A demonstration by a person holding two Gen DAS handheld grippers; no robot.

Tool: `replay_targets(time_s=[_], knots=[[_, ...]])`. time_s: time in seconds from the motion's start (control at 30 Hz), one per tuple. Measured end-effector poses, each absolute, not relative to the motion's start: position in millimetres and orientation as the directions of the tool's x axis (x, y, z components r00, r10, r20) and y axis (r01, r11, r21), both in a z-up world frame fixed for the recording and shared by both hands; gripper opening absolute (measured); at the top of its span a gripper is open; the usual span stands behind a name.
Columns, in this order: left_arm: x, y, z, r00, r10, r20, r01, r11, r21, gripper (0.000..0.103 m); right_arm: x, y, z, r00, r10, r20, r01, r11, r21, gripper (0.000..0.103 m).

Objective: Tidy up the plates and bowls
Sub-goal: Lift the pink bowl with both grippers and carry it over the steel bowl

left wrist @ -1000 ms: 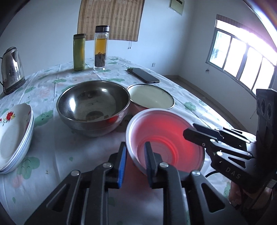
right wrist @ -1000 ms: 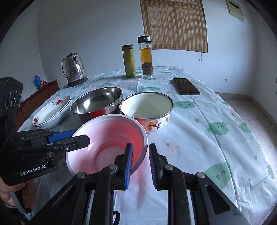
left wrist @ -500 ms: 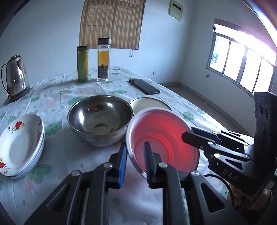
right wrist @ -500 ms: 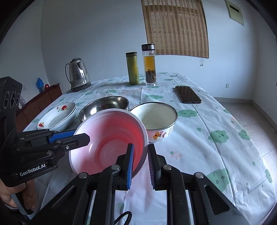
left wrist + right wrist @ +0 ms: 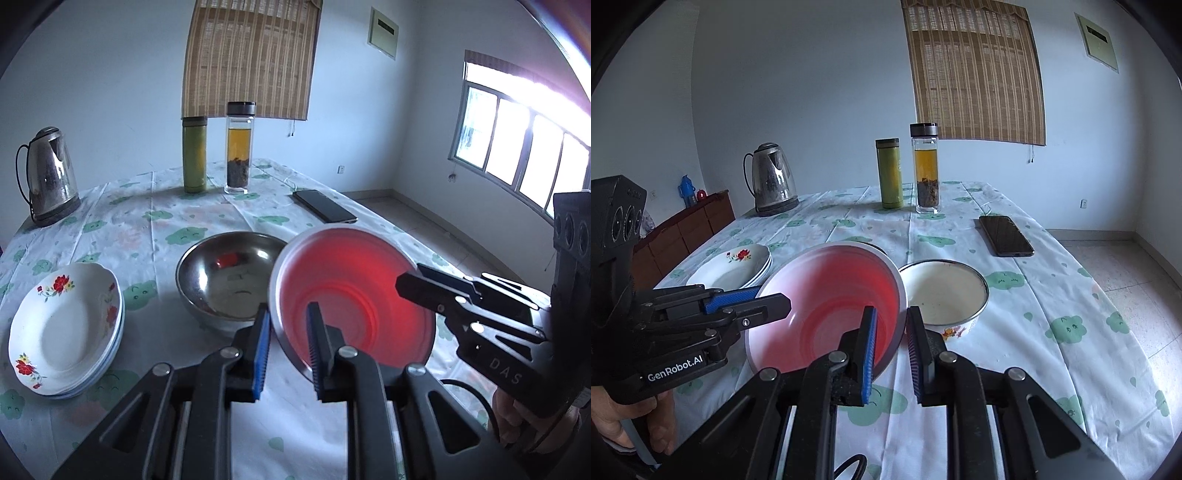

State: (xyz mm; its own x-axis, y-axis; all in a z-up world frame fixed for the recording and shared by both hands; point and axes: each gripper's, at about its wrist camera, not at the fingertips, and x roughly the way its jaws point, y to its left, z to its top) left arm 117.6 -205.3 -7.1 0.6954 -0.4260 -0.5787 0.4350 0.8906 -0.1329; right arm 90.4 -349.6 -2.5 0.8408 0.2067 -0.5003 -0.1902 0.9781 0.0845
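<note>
Translucent pink plastic bowl (image 5: 354, 295), raised and tilted above the surface (image 5: 122, 229), its rim pinched on opposite sides by the left tool (image 5: 286, 347) and right tool (image 5: 889, 343). Below it lie the round stainless-steel bowl (image 5: 221, 280) and white enamel bowl (image 5: 945, 291). With such shallow rim grips, uneven pull between tools could likely let it slip and drop.

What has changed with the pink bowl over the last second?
The pink bowl has been lifted off the table and tilted, now held above the steel bowl. Both the left gripper and the right gripper still pinch its rim from opposite sides. The stacked plates, enamel bowl, kettle, bottles and phone have not moved.
</note>
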Motion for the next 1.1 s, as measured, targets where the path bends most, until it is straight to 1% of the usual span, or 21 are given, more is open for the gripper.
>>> replay_targets(time_s=[0.2, 0.43, 0.8, 0.97, 1.1], knots=[[134, -201, 5, 0.72, -0.4, -0.566, 0.414, 0.903, -0.112, 0.017, 105, -341, 15, 0.859, 0.209, -0.468, -0.206, 0.977, 0.059, 0.018], [161, -192, 10, 0.727, -0.386, -0.567, 0.386, 0.914, -0.126, 0.017, 135, -334, 26, 0.856, 0.222, -0.467, -0.221, 0.974, 0.057, 0.018], [195, -174, -9, 0.713, -0.35, -0.608, 0.327, 0.933, -0.153, 0.017, 187, -318, 2, 0.796, 0.258, -0.547, -0.25, 0.964, 0.091, 0.018], [206, -172, -25, 0.684, -0.346, -0.642, 0.316, 0.934, -0.167, 0.017, 198, -314, -15, 0.773, 0.256, -0.58, -0.247, 0.964, 0.096, 0.018], [208, -172, -30, 0.677, -0.344, -0.65, 0.317, 0.934, -0.165, 0.017, 203, -314, -25, 0.764, 0.253, -0.594, -0.242, 0.965, 0.1, 0.018]])
